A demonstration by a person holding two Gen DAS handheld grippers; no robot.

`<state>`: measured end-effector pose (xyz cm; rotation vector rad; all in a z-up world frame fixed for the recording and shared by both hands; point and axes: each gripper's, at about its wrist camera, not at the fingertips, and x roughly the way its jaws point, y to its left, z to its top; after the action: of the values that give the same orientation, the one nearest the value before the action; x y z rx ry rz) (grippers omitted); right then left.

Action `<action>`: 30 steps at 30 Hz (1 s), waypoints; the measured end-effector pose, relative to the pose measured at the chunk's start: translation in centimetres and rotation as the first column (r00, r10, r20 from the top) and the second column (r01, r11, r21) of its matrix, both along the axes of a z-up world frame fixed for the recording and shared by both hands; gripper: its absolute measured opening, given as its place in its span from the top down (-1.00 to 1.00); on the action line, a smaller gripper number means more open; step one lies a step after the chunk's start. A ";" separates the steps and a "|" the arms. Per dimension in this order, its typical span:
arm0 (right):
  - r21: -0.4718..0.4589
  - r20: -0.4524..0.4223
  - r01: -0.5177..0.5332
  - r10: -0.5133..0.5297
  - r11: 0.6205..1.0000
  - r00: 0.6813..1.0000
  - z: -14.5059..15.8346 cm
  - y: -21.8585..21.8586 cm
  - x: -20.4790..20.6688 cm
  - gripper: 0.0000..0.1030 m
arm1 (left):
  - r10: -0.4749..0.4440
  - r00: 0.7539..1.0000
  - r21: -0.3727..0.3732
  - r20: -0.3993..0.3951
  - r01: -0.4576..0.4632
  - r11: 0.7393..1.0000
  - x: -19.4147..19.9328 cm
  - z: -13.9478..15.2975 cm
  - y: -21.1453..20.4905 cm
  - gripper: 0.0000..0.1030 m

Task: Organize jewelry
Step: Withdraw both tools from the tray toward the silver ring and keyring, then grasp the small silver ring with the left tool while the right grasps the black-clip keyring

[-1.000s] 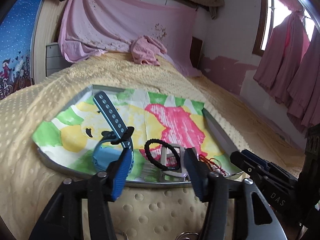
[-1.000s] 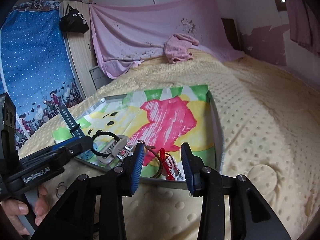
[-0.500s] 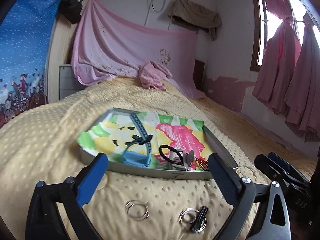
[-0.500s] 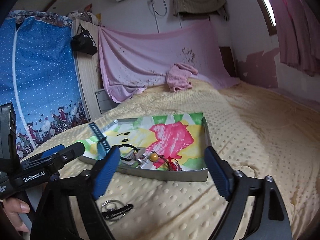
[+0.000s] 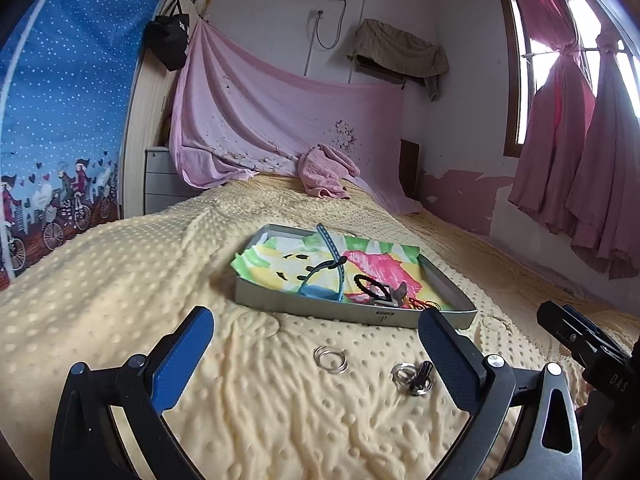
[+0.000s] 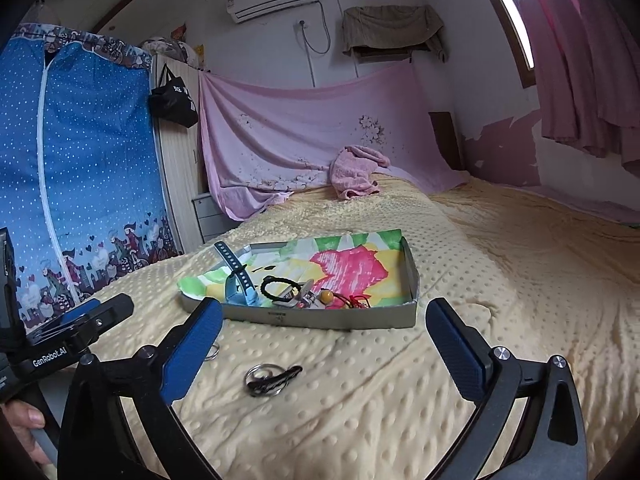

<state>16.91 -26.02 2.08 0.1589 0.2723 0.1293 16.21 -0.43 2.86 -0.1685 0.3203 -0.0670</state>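
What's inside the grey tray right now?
Inside the tray, on a colourful paper liner: a blue watch, a black bracelet, a grey clip, an orange bead and red cords. The liner hides the tray floor.

- The tray (image 5: 304,307) sits on the bedspread (image 5: 120,280), mid-bed.
- In the tray, along its near wall from left to right: a watch (image 5: 320,280), a cord bracelet (image 5: 370,285), a clip (image 5: 394,295).
- In the right wrist view, a beaded charm (image 6: 327,296) lies right of the clip (image 6: 298,300).
- Near of the tray, on the bedspread: a pair of rings (image 5: 331,359) to the left, a key ring (image 5: 414,376) to the right.
- Far behind the tray, a crumpled towel (image 5: 326,174) lies at the bed's head, against a hanging sheet (image 5: 280,120).
- Curtains (image 5: 580,160) hang on the right; a wardrobe cover (image 5: 60,120) stands on the left.
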 end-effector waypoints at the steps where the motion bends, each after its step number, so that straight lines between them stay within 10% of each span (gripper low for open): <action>1: -0.002 0.004 0.004 -0.004 1.000 1.000 0.0 0.1 -0.5 -0.94 | 0.001 1.000 -0.002 0.003 -0.001 1.000 -0.4 0.0 0.2 -1.00; 30: -0.121 -0.137 -0.064 0.047 0.991 0.989 -1.4 3.0 -0.9 -0.94 | 0.055 0.992 0.056 -0.110 -0.050 0.997 -1.1 -2.4 2.4 -1.00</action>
<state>16.05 -23.05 0.68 0.0357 0.4178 0.1567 15.09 2.00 0.49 -0.1281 0.4281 0.0030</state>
